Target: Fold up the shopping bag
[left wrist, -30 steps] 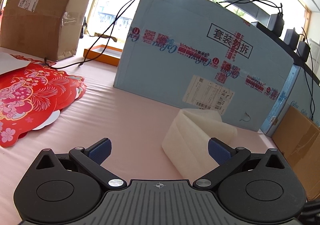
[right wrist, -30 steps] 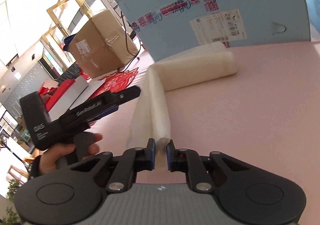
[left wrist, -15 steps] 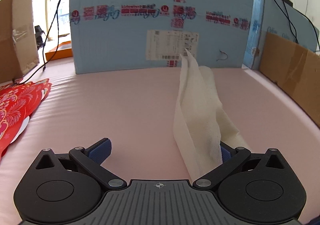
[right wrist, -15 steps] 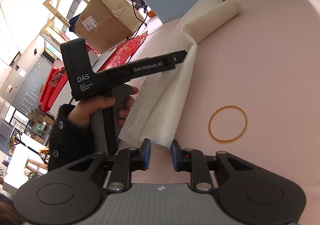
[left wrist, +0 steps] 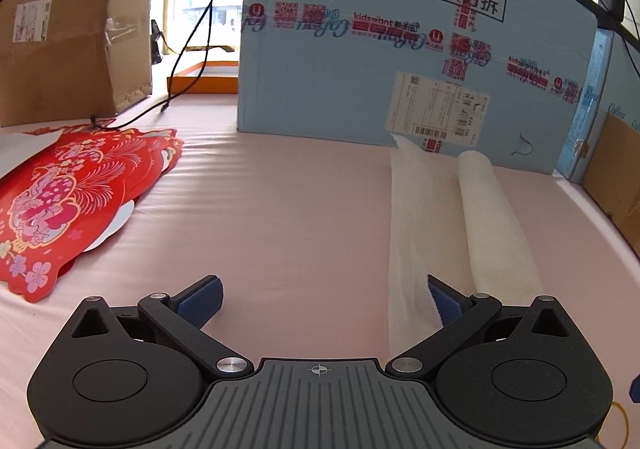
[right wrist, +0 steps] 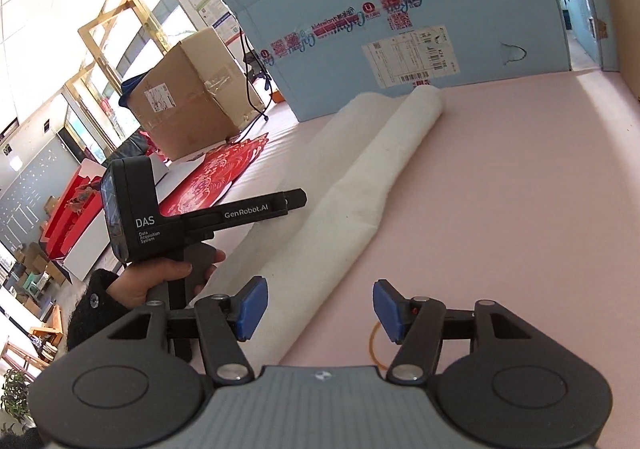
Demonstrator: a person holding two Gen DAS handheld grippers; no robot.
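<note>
Pink cloth covers the counter [right wrist: 520, 189], with a big blue carton [left wrist: 400, 49] standing along the back and red paper cutouts [left wrist: 60, 201] off to one side. And there's the shopping bag [right wrist: 360, 185], white and soft, stretched out as a long narrow strip that runs from the carton's foot all the way back toward both tools, one long edge rolled over into a fat tube.

Right tongs [right wrist: 316, 309] have just been opening, jaws now standing apart with the bag's near end lying below and between them, no pad pressing on it. That's a release! Left tongs [left wrist: 324, 299] are spread wide too; the bag's flat edge lies right against the right-hand pad, though whether it truly touches is hard to call through this lens. A rubber band [right wrist: 374, 345] peeks out by the right tool.

So the lengthwise fold looks done and set down. Next, I'd reckon, comes the crosswise fold or roll: take hold of the near end squarely, with both layers in the bite, and carry it toward the carton without letting the rolled edge spring loose.
</note>
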